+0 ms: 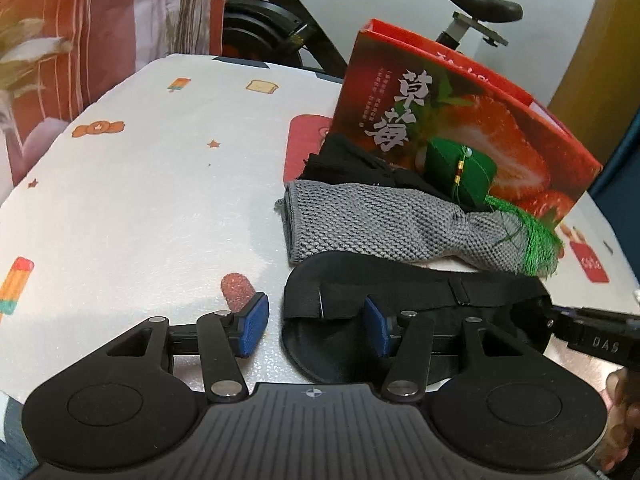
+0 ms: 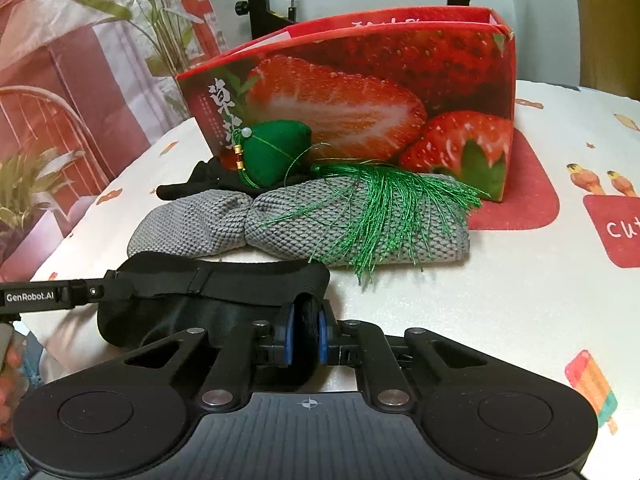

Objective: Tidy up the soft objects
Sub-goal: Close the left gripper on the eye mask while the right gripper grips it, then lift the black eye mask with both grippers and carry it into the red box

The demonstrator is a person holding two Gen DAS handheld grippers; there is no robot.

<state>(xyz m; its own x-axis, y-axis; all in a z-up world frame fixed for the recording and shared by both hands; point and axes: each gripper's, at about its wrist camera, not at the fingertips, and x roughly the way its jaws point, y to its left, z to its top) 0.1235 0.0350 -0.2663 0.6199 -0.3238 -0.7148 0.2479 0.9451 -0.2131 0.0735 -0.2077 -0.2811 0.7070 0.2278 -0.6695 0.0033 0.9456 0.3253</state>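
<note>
A black eye mask (image 1: 420, 292) with an elastic strap lies at the table's near edge. My left gripper (image 1: 316, 326) is open around the mask's left end; its left pad stands apart on the bare tablecloth. My right gripper (image 2: 306, 330) is shut on the mask's other end (image 2: 224, 280), with black fabric pinched between the blue pads. Behind the mask lies a grey knitted cloth (image 2: 360, 220). A green stuffed sachet (image 2: 276, 148) rests on it, its tassel (image 2: 380, 208) spread over the cloth. Dark fabric (image 1: 352, 156) sits farther back.
A red strawberry-print box (image 2: 360, 92) stands open-topped right behind the pile. The white tablecloth (image 1: 160, 200) with printed snacks stretches to the left. An exercise bike (image 1: 280, 12) and a patterned curtain (image 1: 60, 20) stand beyond the table. A person's hand (image 1: 624, 412) shows at the right edge.
</note>
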